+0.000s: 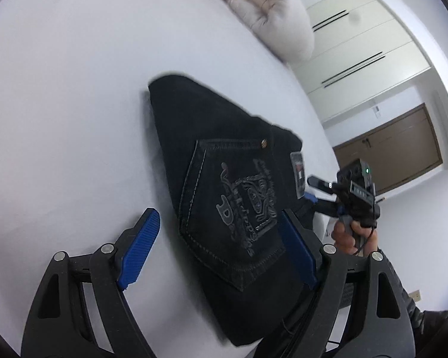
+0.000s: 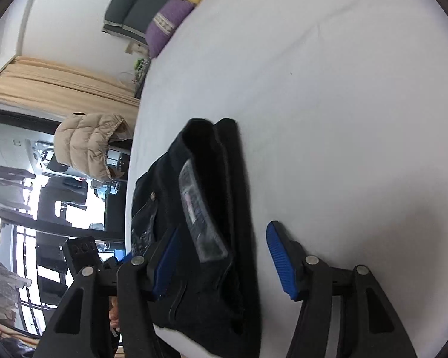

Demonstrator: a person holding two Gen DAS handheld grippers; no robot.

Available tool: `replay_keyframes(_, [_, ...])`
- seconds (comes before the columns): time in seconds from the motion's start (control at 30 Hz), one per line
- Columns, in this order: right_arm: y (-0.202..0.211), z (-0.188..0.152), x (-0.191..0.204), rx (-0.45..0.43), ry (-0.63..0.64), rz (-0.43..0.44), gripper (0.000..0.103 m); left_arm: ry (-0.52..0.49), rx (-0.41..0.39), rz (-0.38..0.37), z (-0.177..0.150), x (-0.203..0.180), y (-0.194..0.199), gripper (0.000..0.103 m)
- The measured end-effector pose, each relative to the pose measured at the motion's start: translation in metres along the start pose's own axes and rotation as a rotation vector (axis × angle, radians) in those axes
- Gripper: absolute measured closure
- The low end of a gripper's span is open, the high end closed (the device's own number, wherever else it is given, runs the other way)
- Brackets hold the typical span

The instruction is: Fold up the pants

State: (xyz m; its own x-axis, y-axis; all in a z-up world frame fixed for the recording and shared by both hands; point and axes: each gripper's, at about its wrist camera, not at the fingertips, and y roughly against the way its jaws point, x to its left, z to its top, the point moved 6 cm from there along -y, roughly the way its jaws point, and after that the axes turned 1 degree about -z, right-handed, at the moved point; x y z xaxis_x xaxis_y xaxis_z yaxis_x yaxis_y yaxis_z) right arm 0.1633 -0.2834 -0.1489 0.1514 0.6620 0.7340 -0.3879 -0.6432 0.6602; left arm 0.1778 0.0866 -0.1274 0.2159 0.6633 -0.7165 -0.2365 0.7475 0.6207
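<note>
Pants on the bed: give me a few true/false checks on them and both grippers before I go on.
1. The pants are dark and lie in a folded bundle on the white sheet. True.
2. The left gripper is shut on the fabric. False: its jaws stand wide apart.
3. A back pocket with stitched decoration faces up. True.
4. The right gripper is closed. False: it is open, straddling the bundle's edge.
5. The pants hang off a chair. False: they rest on the sheet.
</note>
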Motion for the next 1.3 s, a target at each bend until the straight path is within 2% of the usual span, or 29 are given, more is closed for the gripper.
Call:
replay_keyframes(0.1, [-0.010, 0.008, 0.004, 0.021, 0.003, -0.012, 0.042, 0.003, 0.035, 0.024, 0.003, 0.001, -0.016, 0.024])
replay_keyframes(0.17, [-0.023, 0.008, 0.012, 0.057, 0.031, -0.029, 0.043, -0.004, 0.053, 0.013, 0.007, -0.003, -0.028, 0.029])
replay_keyframes(0.23, [-0.031, 0.008, 0.017, 0.077, 0.040, -0.040, 0.045, 0.002, 0.080, 0.027, 0.009, -0.002, -0.038, 0.047])
replay_keyframes(0.27, [-0.036, 0.009, 0.018, 0.084, 0.036, -0.050, 0.048, 0.006, 0.086, 0.034, 0.011, -0.001, -0.042, 0.052])
replay_keyframes(0.33, [-0.041, 0.007, 0.020, 0.092, 0.029, -0.074, 0.063, 0.023, 0.094, 0.039, 0.012, 0.003, -0.045, 0.063])
replay_keyframes(0.37, [-0.044, 0.007, 0.022, 0.095, 0.028, -0.090, 0.064, 0.024, 0.093, 0.041, 0.011, 0.004, -0.043, 0.065])
replay_keyframes(0.43, [-0.043, 0.005, 0.027, 0.078, 0.053, -0.127, 0.073, 0.005, 0.087, 0.059, 0.008, 0.004, -0.035, 0.070])
replay_keyframes(0.53, [-0.036, -0.001, 0.041, 0.026, 0.086, -0.161, 0.082, 0.003, 0.070, 0.056, 0.008, -0.002, -0.029, 0.077])
replay_keyframes(0.6, [-0.030, -0.002, 0.051, 0.000, 0.097, -0.159, 0.084, -0.014, 0.059, 0.048, 0.010, -0.008, -0.021, 0.080])
replay_keyframes(0.77, [-0.025, 0.011, 0.089, -0.038, 0.151, -0.139, 0.086, -0.078, 0.020, 0.067, 0.032, -0.019, 0.010, 0.081])
replay_keyframes(0.93, [-0.044, 0.048, 0.139, -0.052, 0.210, -0.084, 0.086, -0.141, -0.052, 0.130, 0.093, -0.012, 0.053, 0.082])
replay_keyframes(1.03, [-0.065, 0.069, 0.159, -0.048, 0.220, -0.064, 0.086, -0.171, -0.076, 0.174, 0.118, -0.023, 0.068, 0.082])
replay_keyframes(1.17, [-0.103, 0.096, 0.171, -0.036, 0.173, -0.021, 0.086, -0.139, -0.075, 0.199, 0.132, -0.013, 0.071, 0.082])
replay_keyframes(1.3, [-0.146, 0.110, 0.166, 0.006, 0.156, -0.038, 0.086, -0.110, -0.060, 0.209, 0.127, 0.010, 0.061, 0.082])
